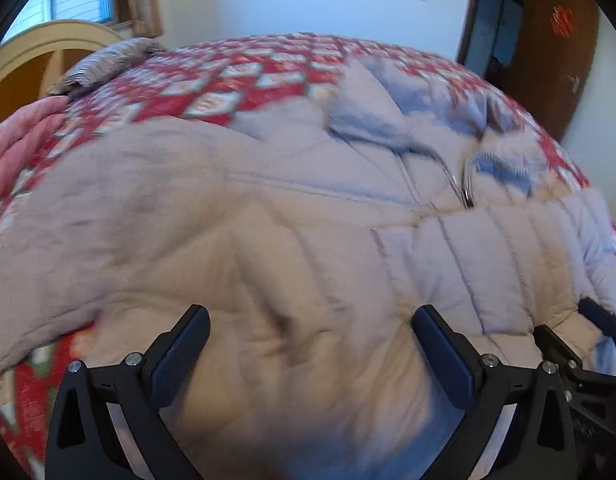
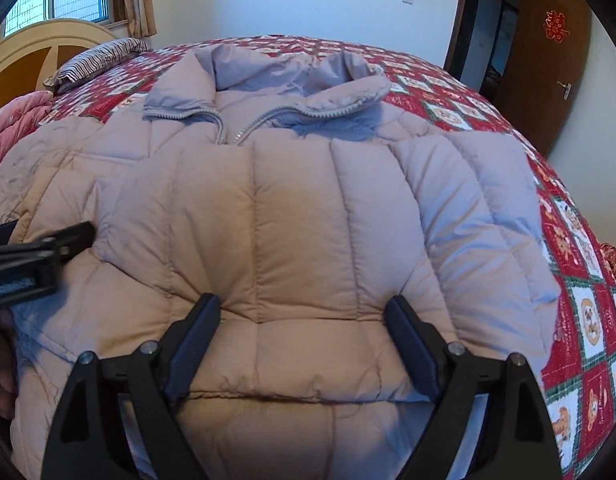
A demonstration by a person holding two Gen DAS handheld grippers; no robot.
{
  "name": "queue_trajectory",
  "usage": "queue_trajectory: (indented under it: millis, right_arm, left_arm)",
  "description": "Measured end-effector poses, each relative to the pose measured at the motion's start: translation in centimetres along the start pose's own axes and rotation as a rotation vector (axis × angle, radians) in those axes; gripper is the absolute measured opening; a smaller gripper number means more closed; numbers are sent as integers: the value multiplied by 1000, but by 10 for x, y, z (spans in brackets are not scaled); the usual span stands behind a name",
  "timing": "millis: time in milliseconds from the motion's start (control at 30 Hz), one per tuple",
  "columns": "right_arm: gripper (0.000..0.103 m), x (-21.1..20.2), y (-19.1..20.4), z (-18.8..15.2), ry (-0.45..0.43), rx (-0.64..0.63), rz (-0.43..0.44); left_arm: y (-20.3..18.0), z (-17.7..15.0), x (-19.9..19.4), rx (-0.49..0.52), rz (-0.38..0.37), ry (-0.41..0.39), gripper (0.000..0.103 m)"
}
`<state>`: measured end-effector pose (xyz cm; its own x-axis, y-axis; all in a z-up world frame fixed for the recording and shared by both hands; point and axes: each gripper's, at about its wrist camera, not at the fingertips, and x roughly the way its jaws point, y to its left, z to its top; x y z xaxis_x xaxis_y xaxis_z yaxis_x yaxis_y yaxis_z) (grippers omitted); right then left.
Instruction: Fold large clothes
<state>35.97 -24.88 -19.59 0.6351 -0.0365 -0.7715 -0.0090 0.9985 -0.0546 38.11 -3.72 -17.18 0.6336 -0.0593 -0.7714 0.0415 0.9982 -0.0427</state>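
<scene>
A large beige quilted down jacket [image 2: 300, 216] lies front up on the bed, collar [image 2: 268, 80] far from me, zipper partly open at the neck. It also fills the left wrist view [image 1: 268, 220], which is blurred. My right gripper [image 2: 306, 316] is open, its fingers resting on a folded part of the jacket near its lower edge. My left gripper [image 1: 309, 328] is open over the jacket's left part; it also shows at the left edge of the right wrist view [image 2: 48, 244]. The right gripper's tip shows at the right of the left wrist view [image 1: 595, 316].
The bed has a red patchwork quilt [image 2: 579, 280]. A striped pillow [image 2: 96, 60] and a wooden headboard [image 2: 32, 48] are at the far left, a pink blanket [image 2: 12, 124] beside them. An open brown door [image 2: 547, 52] is at the far right.
</scene>
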Motion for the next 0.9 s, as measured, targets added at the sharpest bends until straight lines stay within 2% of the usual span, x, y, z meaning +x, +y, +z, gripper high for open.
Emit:
queue_trajectory:
  millis: [100,167,267,367,467,567,600,633,700,767,833,900]
  right_arm:
    - [93,-24,-1,-5,-35,3,-24]
    - [99,-46,2,-11,-82,8,-19]
    - [100,-70,18,-22,-129,-39,16]
    - [100,-78,39,-33,-152,-110,38]
    - [100,-75,59,-39,-161,-180,8]
    - [100,-77,68,-41,-170,-212,-4]
    - [100,-77,71,-41,-173,-215,0]
    - [100,-78,73,-41,-175,-218,1]
    - [100,-79,75,-40,-178,-224,-2]
    - [100,-83,74,-40,-185,-222,-11]
    - [100,-87,69,-39,-197,-209,-21]
    - [100,-89,62,-37,-205,-188,-39]
  left_arm:
    - [43,-2,-48,-34,40,-124,102]
    - [92,-6,-71,-78,121,-171,102]
    - [170,-18,-81,-178,238,-167,102]
    - [265,-36,-79,-317,404,-101,102]
    - [328,-52,-86,-425,517,-79,102]
    - [367,-65,-86,-511,511,-70,102]
    - [375,-68,-83,-539,492,-57,102]
    - [380,-71,-75,-564,439,-48,102]
    - [377,-73,-67,-575,395,-35,100]
    - [366,-74,-62,-556,322,-56,68]
    - [350,-69,-60,-494,312,-51,20]
    - [338,-64,-66,-485,261,-72,14]
